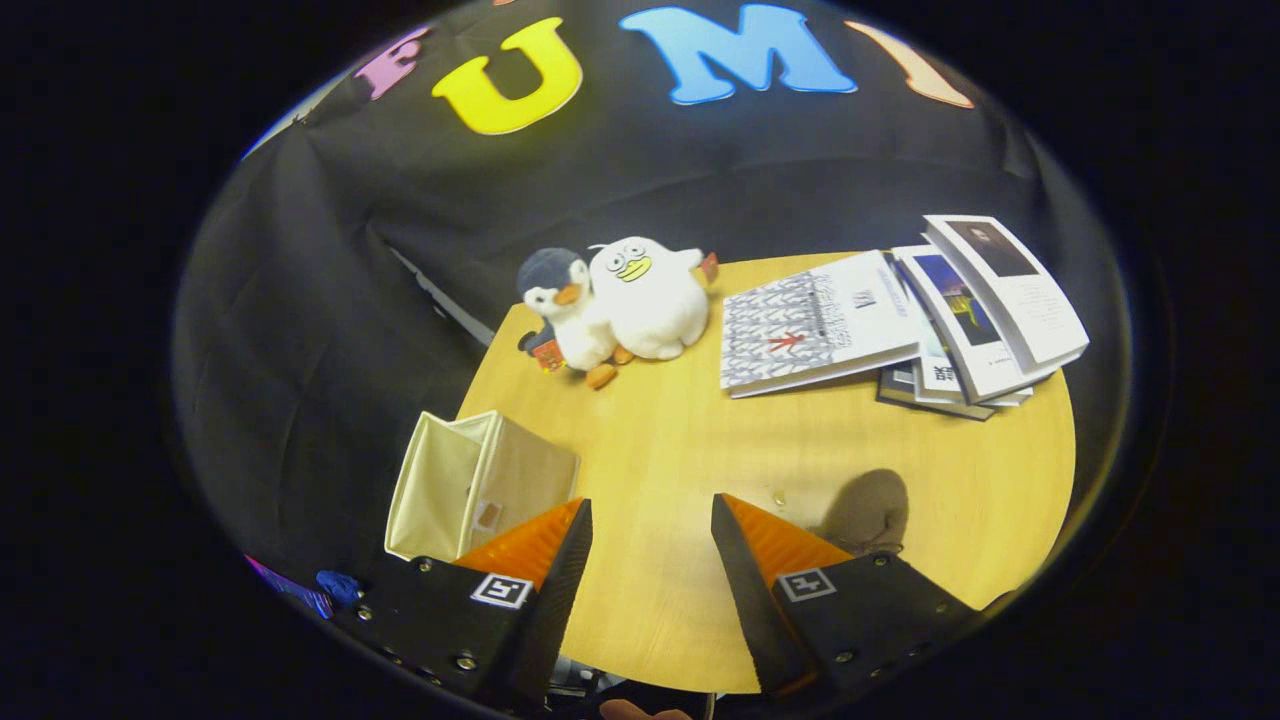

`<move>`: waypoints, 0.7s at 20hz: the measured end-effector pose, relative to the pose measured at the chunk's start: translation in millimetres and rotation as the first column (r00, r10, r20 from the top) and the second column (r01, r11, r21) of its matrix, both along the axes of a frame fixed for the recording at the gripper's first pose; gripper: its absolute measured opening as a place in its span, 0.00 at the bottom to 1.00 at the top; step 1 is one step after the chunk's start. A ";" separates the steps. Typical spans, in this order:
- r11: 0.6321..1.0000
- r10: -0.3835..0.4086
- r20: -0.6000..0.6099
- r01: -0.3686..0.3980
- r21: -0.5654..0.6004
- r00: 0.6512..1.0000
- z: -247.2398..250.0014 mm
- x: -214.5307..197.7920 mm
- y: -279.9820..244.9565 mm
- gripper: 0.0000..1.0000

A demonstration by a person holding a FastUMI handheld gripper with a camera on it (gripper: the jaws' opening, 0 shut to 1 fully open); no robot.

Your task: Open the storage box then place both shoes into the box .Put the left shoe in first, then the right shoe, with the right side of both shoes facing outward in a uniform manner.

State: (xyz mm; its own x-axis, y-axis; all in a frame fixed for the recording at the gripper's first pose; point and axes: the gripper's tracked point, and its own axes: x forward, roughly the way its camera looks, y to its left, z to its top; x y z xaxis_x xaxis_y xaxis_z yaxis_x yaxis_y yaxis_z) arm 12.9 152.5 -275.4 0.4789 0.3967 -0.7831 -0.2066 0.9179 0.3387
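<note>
tool (pixel 650 520) fingers apart, empty | storage box (pixel 480 485) just beside left finger

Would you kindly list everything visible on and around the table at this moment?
table: one, light wood, under everything.
storage box: one, cream fabric, at the table's edge just ahead of the left finger, its lid state unclear.
penguin toy: one, white and dark grey with orange beak and feet, at the far side of the table.
duck toy: one, white with yellow bill, touching the penguin.
books: several, mostly white and grey covers, fanned in an overlapping pile beyond the right finger.
blue thing: one, beside the left finger, too small to identify.
gripper: one, fingers apart over bare table, holding nothing.
</note>
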 end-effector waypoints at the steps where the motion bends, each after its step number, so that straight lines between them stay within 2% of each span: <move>1: 1.000 -0.019 0.008 0.019 -0.019 1.000 -6.6 -0.1 -16.5 0.74; 6: 0.992 -0.107 -0.018 0.106 -0.068 0.994 -31.0 -13.6 -83.1 0.74; 14: 0.973 -0.171 -0.090 0.154 -0.169 0.981 -88.3 -48.6 -146.1 0.74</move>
State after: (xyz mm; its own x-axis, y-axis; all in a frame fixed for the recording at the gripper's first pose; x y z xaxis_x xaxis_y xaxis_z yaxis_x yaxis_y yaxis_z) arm -35.7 6.4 -363.7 0.4395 0.1853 -0.8789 -0.0215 0.9804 0.1960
